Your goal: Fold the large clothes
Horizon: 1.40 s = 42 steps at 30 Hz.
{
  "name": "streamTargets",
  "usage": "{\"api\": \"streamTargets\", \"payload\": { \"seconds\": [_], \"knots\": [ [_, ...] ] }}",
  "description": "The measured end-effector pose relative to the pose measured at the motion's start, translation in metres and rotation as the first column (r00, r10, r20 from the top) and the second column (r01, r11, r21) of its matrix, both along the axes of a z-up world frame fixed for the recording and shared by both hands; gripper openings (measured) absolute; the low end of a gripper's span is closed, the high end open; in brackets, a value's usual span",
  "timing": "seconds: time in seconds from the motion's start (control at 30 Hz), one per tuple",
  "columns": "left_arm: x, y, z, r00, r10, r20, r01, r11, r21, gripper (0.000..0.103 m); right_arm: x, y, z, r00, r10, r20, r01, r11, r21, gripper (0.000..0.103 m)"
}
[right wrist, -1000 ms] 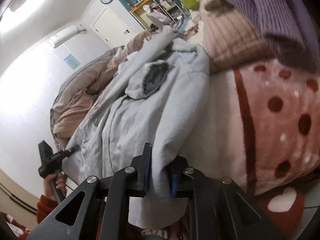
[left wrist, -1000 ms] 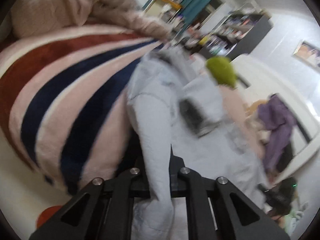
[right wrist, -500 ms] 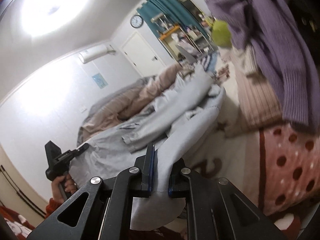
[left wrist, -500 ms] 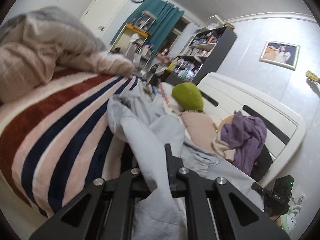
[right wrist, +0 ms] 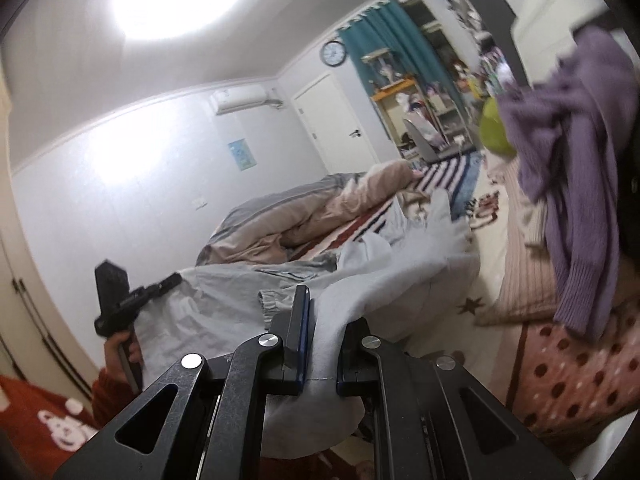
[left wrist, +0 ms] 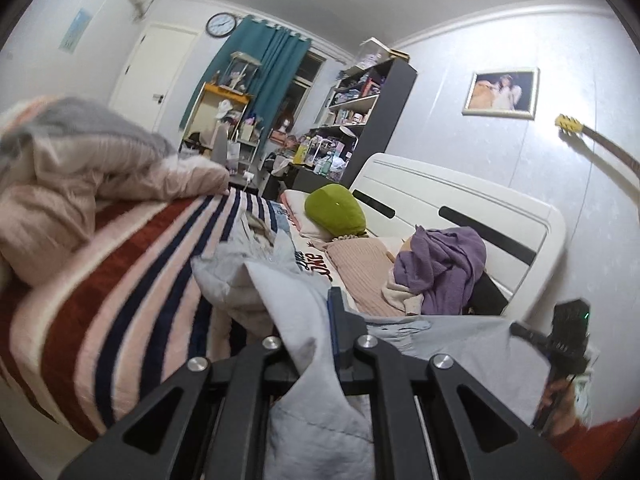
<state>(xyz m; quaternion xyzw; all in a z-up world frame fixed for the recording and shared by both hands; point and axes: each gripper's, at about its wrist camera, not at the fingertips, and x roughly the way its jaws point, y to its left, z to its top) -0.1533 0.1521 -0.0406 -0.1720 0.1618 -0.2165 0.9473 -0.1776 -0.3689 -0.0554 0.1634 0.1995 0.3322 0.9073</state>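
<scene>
A large pale grey-blue garment [left wrist: 460,344] hangs stretched between my two grippers above the bed. My left gripper [left wrist: 316,332] is shut on one edge of it, and cloth spills out below the jaws. My right gripper [right wrist: 320,332] is shut on another edge of the garment [right wrist: 384,276]. The far part of the garment still lies bunched on the bed. The left gripper shows in the right wrist view [right wrist: 120,300], and the right gripper shows in the left wrist view [left wrist: 560,340].
The bed has a striped red, navy and pink blanket [left wrist: 120,280], a beige duvet heap [left wrist: 60,200], a green pillow [left wrist: 336,212], a purple sweater [left wrist: 440,268] and a white headboard [left wrist: 480,216]. A dotted pink blanket [right wrist: 568,368] lies at right.
Both grippers have lifted and tilted up, raising the garment off the bed. The views now show the room and walls instead of the bed surface close up.
</scene>
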Motion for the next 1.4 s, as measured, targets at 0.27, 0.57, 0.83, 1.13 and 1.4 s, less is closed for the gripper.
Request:
{"api": "streamTargets", "payload": {
  "seconds": [0.27, 0.57, 0.83, 1.13, 1.4],
  "knots": [
    [-0.008, 0.010, 0.041, 1.000, -0.001, 0.018, 0.000, 0.999, 0.054, 0.006, -0.009, 0.014, 0.052, 0.998, 0.035, 0.061, -0.030, 0.996, -0.081, 0.004],
    [0.084, 0.024, 0.055, 0.998, 0.051, -0.040, -0.047, 0.995, 0.093, 0.009, 0.080, 0.009, 0.068, 0.999, -0.012, 0.030, 0.017, 0.990, -0.141, 0.004],
    [0.218, 0.035, 0.034, 0.969, 0.162, -0.185, -0.131, 0.977, 0.168, 0.010, 0.196, 0.007, 0.061, 0.994, -0.093, -0.060, 0.078, 0.973, -0.218, 0.005],
    [0.362, 0.025, -0.037, 0.897, 0.223, -0.382, -0.131, 0.959, 0.251, 0.010, 0.363, 0.028, -0.015, 0.927, -0.221, -0.303, 0.105, 0.928, -0.356, 0.005],
    [0.435, 0.008, -0.108, 0.822, 0.209, -0.530, -0.082, 0.964, 0.253, 0.050, 0.437, 0.031, -0.099, 0.824, -0.316, -0.470, 0.098, 0.897, -0.432, 0.005]
  ]
}}
